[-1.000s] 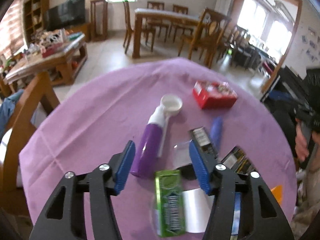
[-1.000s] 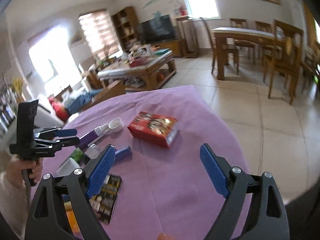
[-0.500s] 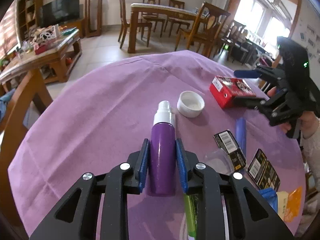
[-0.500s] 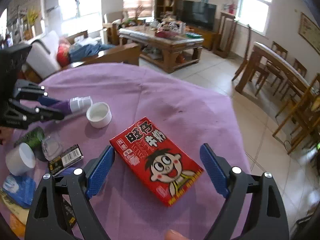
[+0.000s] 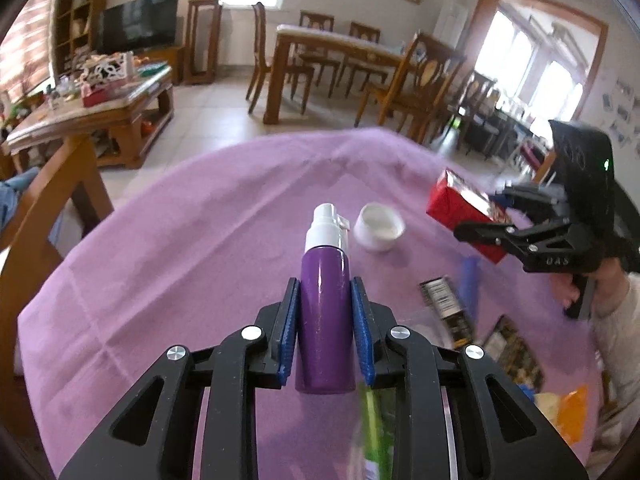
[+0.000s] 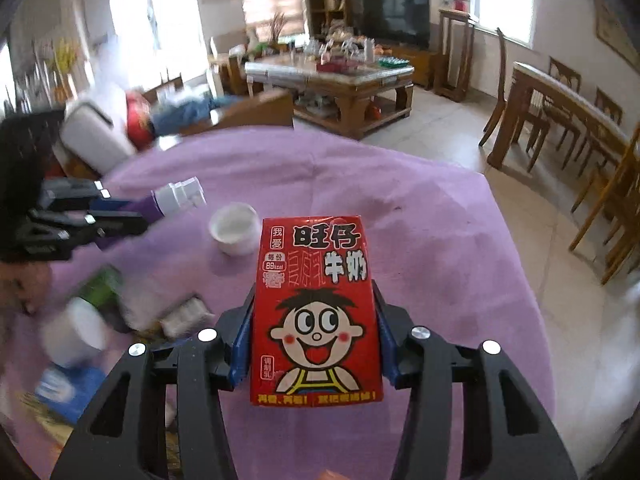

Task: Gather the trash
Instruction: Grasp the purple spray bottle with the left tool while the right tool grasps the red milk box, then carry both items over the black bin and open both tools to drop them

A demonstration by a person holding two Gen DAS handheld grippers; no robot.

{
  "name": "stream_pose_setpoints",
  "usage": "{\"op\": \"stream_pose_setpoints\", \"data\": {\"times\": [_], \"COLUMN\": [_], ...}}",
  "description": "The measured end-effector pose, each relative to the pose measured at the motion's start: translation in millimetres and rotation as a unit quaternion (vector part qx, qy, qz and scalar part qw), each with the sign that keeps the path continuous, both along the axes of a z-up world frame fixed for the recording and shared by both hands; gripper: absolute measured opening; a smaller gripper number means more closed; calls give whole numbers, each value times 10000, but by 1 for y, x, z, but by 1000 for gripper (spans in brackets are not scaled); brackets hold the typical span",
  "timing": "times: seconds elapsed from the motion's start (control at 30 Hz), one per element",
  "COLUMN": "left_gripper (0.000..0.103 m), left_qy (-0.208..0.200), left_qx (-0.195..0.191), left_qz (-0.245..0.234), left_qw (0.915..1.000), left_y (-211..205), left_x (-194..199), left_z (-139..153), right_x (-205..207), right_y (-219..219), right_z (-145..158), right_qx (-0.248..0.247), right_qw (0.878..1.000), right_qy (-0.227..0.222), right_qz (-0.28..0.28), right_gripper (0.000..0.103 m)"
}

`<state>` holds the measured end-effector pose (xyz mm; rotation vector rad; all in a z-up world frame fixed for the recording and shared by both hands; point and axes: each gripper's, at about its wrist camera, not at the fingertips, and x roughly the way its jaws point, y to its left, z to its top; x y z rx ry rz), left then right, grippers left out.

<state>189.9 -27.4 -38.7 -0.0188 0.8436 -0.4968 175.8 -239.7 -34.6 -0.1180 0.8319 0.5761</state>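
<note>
Each camera sits just behind its own gripper, close in, looking forward and down along the fingers at the table (image 5: 168, 240). The views face each other slantwise — both share the white cap (image 5: 379, 231) (image 6: 235, 233), and each shows the other gripper.

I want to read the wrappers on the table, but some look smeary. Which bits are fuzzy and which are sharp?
Right wrist view: the red milk carton in the right tool is sharp, while the wrappers at lower left are motion-smeared. Left wrist view: the purple spray bottle is crisp; the green pack underneath blurs. Both views bend at the edges.
</note>
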Motion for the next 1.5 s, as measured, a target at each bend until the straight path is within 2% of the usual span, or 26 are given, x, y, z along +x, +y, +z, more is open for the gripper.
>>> {"op": "stream_pose_setpoints", "data": {"times": [0.17, 0.37, 0.5, 0.73, 0.93, 1.13, 1.33, 1.5], "left_gripper": [25, 25, 25, 25, 25, 26, 26, 26], "left_qy": [-307, -602, -723, -796, -737, -544, -270, -122], "left_qx": [-340, -585, -652, -760, -819, -971, -1127, -1052], "left_qz": [140, -35, -309, -1010, -1623, -2187, -2546, -2810], "left_qw": [9989, 9965, 9948, 9888, 9806, 9694, 9601, 9538], "left_y": [0, -27, -70, -176, -262, -351, -430, -490], "left_x": [-25, -58, -80, -111, -132, -145, -151, -164], "left_z": [30, 66, 82, 97, 91, 78, 53, 30], "right_x": [-36, -82, -114, -165, -199, -224, -246, -261], "right_y": [-26, -67, -109, -186, -248, -306, -352, -382], "right_z": [32, 57, 65, 70, 67, 58, 39, 18], "right_qx": [1090, 1859, 2149, 2393, 2448, 2515, 2576, 2659], "right_qw": [9934, 9786, 9667, 9469, 9280, 9034, 8813, 8640], "right_qy": [-91, -340, -576, -876, -1139, -1336, -1373, -1321], "right_qz": [-359, -809, -1264, -1959, -2566, -3205, -3717, -4067], "right_gripper": [49, 49, 49, 49, 49, 49, 49, 49]}}
